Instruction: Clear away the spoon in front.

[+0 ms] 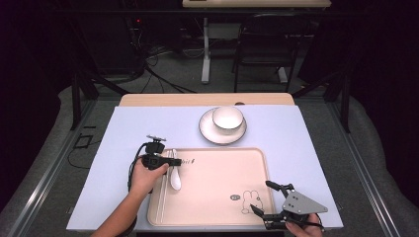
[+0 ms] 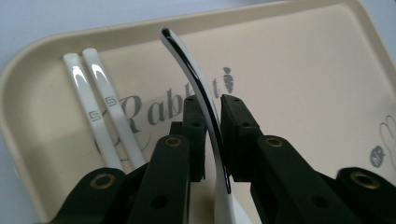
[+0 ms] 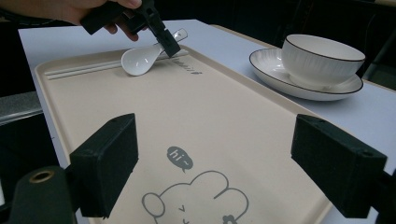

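A white spoon (image 1: 175,181) with a dark-edged handle (image 2: 191,70) lies in a cream tray (image 1: 217,173), bowl toward the near side. My left gripper (image 1: 177,161) is shut on the spoon's handle, its pads pressing it from both sides (image 2: 213,112). The right gripper view shows the spoon's bowl (image 3: 140,59) resting on the tray below that gripper (image 3: 168,44). Two white chopsticks (image 2: 100,98) lie side by side along the tray's left edge, beside the spoon. My right gripper (image 1: 260,196) stands open above the tray's near right corner, nothing between its pads (image 3: 222,158).
A white bowl (image 1: 228,118) sits on a dark-rimmed saucer (image 1: 207,132) just beyond the tray's far edge. The tray rests on a pale blue mat (image 1: 123,148). A rabbit drawing (image 1: 251,201) marks the tray's near right part.
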